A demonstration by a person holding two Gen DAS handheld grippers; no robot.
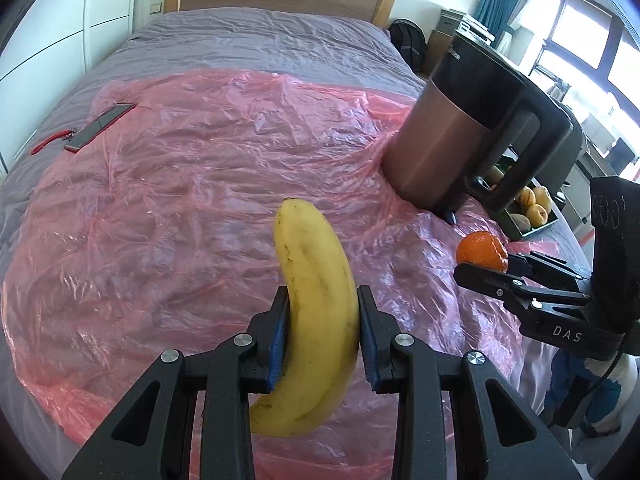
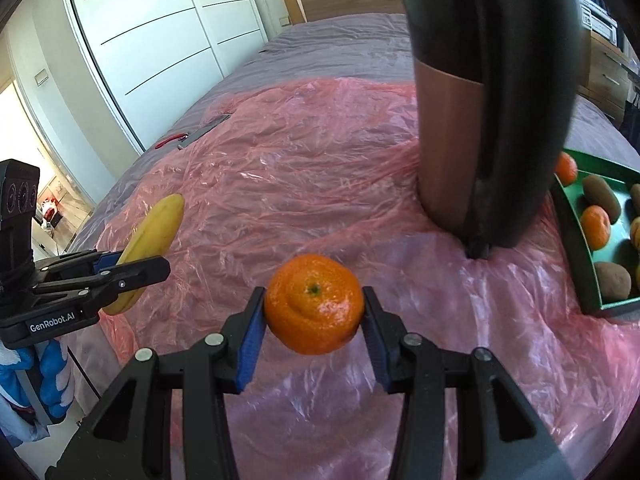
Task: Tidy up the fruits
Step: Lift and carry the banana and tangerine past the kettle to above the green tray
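The left gripper clamps a banana by its middle. The right gripper grasps a mandarin above the pink sheet.

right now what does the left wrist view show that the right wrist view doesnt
Only the left wrist view: the windows with a teal curtain, and the pale yellow fruits in the tray.

Only the right wrist view: the green tray floor with kiwis and other mandarins.

Both: the left gripper shut on the banana, the right gripper shut on the mandarin, the copper jug and the pink plastic sheet.
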